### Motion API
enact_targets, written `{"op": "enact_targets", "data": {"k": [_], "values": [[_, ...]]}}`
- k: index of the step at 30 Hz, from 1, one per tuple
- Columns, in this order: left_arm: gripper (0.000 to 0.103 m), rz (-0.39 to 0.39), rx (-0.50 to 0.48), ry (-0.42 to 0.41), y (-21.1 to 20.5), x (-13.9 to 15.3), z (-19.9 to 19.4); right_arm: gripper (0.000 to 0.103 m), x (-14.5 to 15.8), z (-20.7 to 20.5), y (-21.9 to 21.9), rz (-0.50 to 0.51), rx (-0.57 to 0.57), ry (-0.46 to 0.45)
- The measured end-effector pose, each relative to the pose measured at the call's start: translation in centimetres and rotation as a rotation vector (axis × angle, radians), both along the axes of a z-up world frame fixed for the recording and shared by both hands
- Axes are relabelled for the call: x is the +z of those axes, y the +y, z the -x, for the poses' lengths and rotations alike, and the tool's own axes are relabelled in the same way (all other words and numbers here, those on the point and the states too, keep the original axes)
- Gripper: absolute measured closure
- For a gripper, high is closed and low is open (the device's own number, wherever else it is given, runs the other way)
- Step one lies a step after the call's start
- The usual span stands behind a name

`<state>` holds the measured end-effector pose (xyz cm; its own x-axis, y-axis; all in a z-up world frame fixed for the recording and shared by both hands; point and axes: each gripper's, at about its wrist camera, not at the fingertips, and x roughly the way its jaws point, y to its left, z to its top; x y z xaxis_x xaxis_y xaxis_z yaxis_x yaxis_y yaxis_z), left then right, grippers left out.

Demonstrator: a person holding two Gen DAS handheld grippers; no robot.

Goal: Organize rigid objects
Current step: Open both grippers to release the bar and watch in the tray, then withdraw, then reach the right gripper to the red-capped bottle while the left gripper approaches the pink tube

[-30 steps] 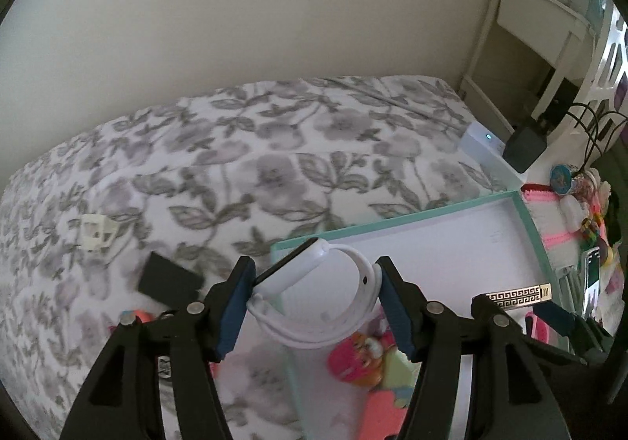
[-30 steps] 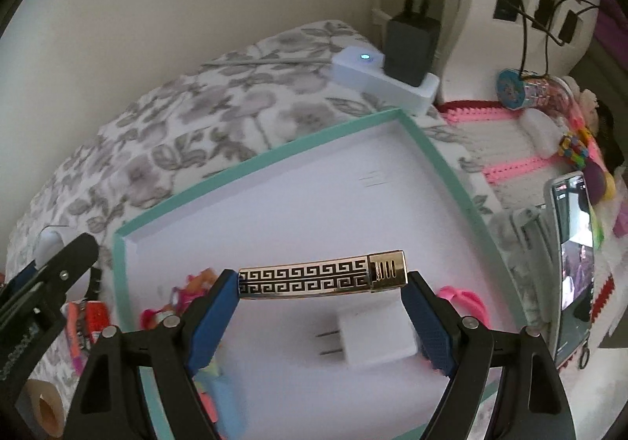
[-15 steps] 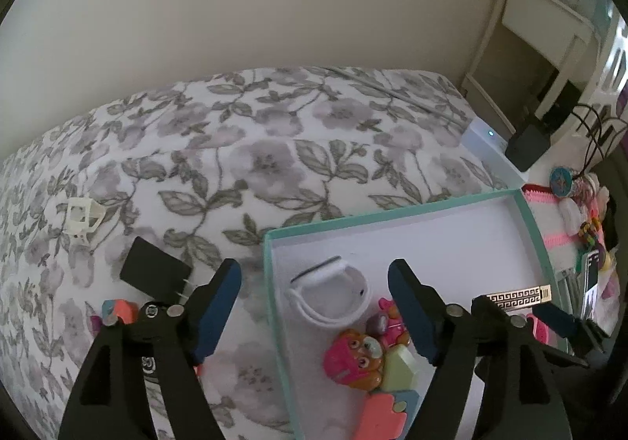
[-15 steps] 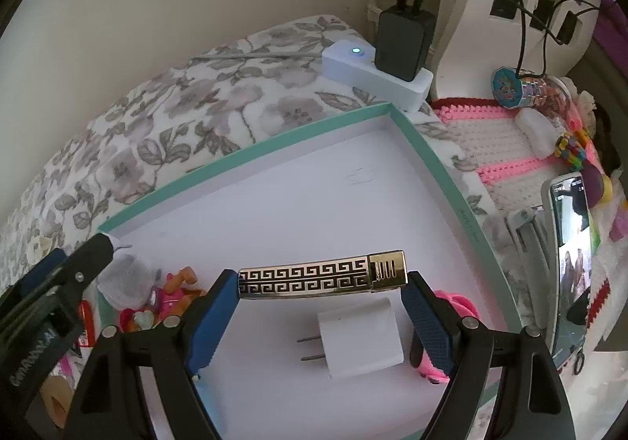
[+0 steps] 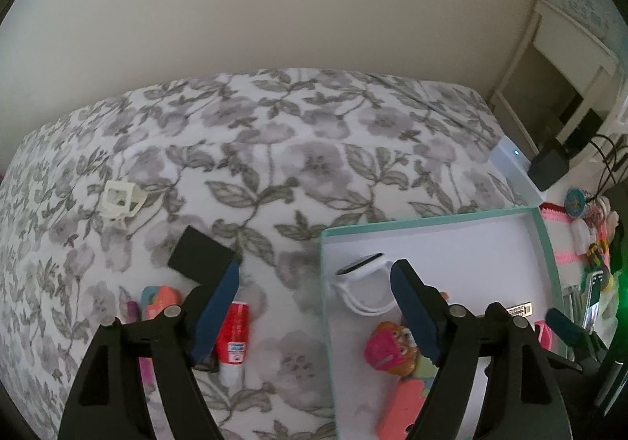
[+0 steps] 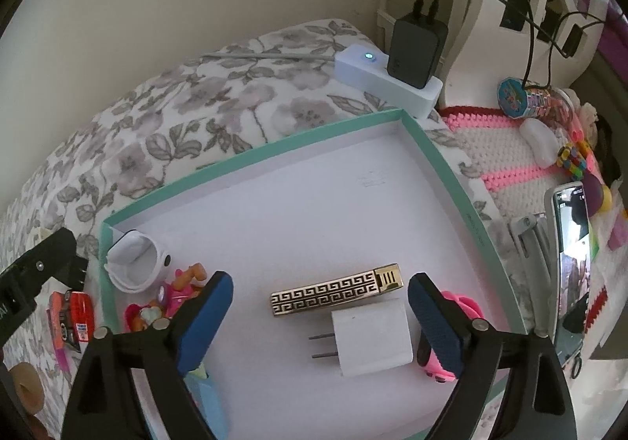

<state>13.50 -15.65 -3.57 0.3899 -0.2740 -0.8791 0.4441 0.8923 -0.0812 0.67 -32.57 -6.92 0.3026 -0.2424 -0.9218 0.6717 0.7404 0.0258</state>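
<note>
A teal-rimmed white box [image 5: 392,227] lies on the floral blanket. A white smartwatch [image 5: 363,281] rests in its near-left corner, also in the right wrist view as the smartwatch [image 6: 133,263]. My left gripper [image 5: 314,306] is open and empty, straddling the box's left wall. My right gripper [image 6: 320,312] hangs over the box floor with its jaws opening. The gold patterned lighter [image 6: 335,294] lies flat between its fingers, clear of both pads. A white plug adapter [image 6: 373,338] sits just below the lighter.
Left of the box lie a black block [image 5: 200,255], a red tube [image 5: 233,334] and a small white frame [image 5: 119,198]. Pink toys [image 5: 388,347] crowd the box's near-left part. A power strip [image 6: 388,83], phone [image 6: 569,263] and trinkets sit to the right.
My left gripper let go of the smartwatch, which dropped into the box corner, then shifted left. My right gripper widened and the lighter fell from its pads onto the box floor.
</note>
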Motion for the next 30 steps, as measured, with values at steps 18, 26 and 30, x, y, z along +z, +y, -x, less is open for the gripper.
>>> {"op": "enact_targets", "data": {"k": [18, 26, 30], "values": [[0.005, -0.041, 0.216, 0.002, 10.1, 0.2, -2.8, 0.0, 1.3, -2.6, 6.0, 0.061, 0.17, -0.027], [0.005, -0.052, 0.3, 0.006, 15.1, 0.8, -3.6, 0.0, 2.0, -4.4, 10.4, 0.069, 0.291, -0.038], [0.005, -0.074, 0.339, 0.009, 17.5, 0.6, -4.0, 0.0, 2.2, -5.0, 12.1, 0.066, 0.329, -0.046]]}}
